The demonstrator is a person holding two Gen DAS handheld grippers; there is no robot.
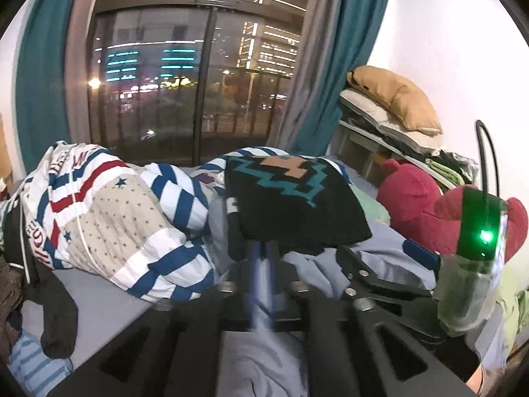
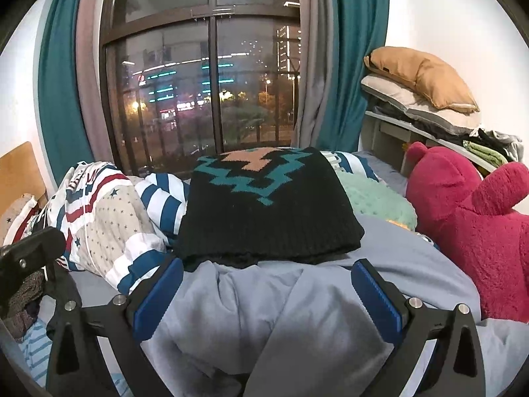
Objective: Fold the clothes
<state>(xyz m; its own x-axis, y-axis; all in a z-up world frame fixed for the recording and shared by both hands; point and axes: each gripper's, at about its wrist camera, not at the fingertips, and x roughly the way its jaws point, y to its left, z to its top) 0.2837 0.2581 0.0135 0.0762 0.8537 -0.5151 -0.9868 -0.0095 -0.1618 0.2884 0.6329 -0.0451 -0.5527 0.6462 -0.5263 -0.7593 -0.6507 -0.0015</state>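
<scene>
Progress looked partial: black knitted sweater (image 2: 267,211) lay folded on the bed (image 2: 429,264), pale grey-blue garment (image 2: 264,314) remained crumpled, left tool (image 1: 263,264) nearly clenched, whether gripping cloth unclear, right tool (image 2: 264,284) released.

A home bedroom at night: a bed (image 2: 413,264) with a rumpled quilt (image 2: 109,218) at nine o'clock, a plush bear (image 2: 469,231) at three, a curtained window (image 2: 211,82) at twelve.
</scene>
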